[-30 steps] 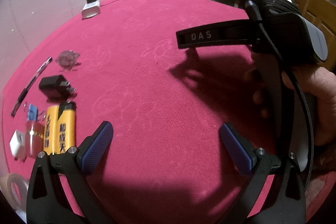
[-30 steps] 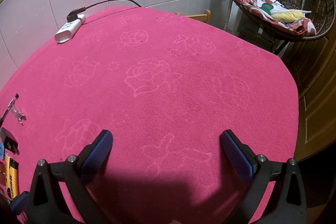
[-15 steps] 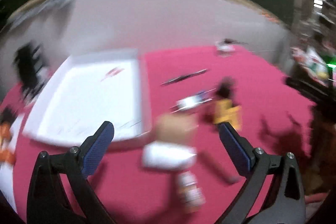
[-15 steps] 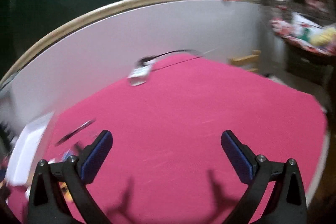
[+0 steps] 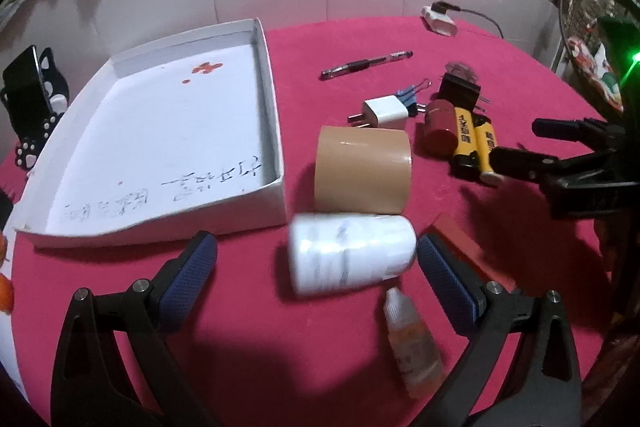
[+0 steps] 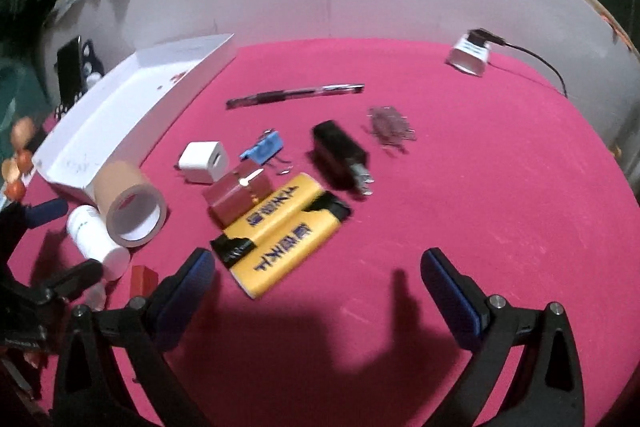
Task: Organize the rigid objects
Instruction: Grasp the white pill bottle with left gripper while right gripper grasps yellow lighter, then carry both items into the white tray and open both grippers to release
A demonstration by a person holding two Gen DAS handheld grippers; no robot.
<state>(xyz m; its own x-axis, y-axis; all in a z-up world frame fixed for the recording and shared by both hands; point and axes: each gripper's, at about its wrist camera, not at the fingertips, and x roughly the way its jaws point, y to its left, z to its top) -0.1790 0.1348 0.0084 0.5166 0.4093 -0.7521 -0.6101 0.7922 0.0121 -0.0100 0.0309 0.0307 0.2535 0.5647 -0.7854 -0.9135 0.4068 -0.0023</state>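
Both wrist views are now looking at the cluttered side of the table, where a second ago they were facing bare red cloth. The left gripper is hovering spread wide, holding nothing, with the white plastic pill bottle lying on its side between its blue pads, just in front of the roll of brown packing tape and beside the shallow white cardboard tray. The right gripper is likewise hanging open and empty, just short of the two yellow lighters. The sorting is apparently only beginning, since the tray is holding nothing. The next move is probably calling for the left pads to be lowering around the bottle's round body and squeezing squarely, as it may roll.
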